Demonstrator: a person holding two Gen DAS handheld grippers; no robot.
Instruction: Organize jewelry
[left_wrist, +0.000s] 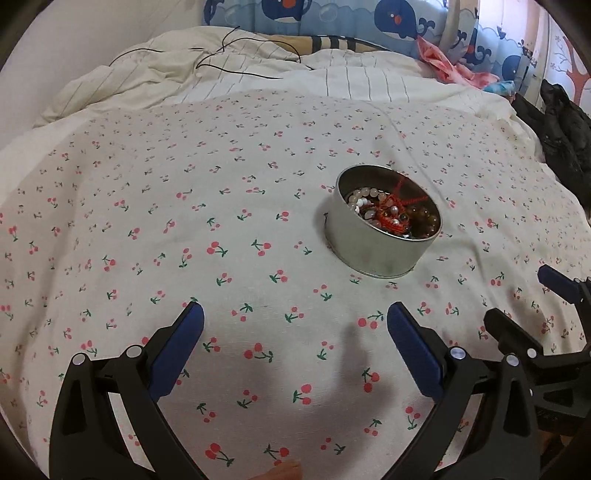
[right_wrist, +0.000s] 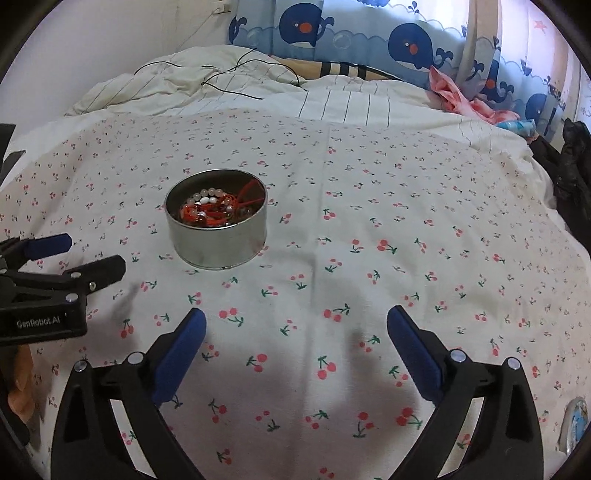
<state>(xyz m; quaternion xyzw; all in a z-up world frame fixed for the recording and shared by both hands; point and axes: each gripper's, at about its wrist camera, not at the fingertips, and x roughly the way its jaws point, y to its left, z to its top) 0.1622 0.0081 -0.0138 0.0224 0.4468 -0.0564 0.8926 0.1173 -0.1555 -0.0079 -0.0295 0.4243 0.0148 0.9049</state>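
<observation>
Hovering low over the cherry-print cotton bedsheet, left gripper spread wide, holding nothing. Round silver metal tin of beaded bracelets and red cord: centre, far of both tools, roughly equidistant. Right gripper: likewise spread, nothing held; tin lies far-left of it.

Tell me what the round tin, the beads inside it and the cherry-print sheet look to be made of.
The round tin looks like bare metal: a dull silver wall with soft reflections and a rolled base rim. The beads look glassy or stone, pale, translucent and glossy, with darker brown ones beside them; the red strands seem to be woven cord. The cherry-print sheet is matte woven cloth, creased.
</observation>
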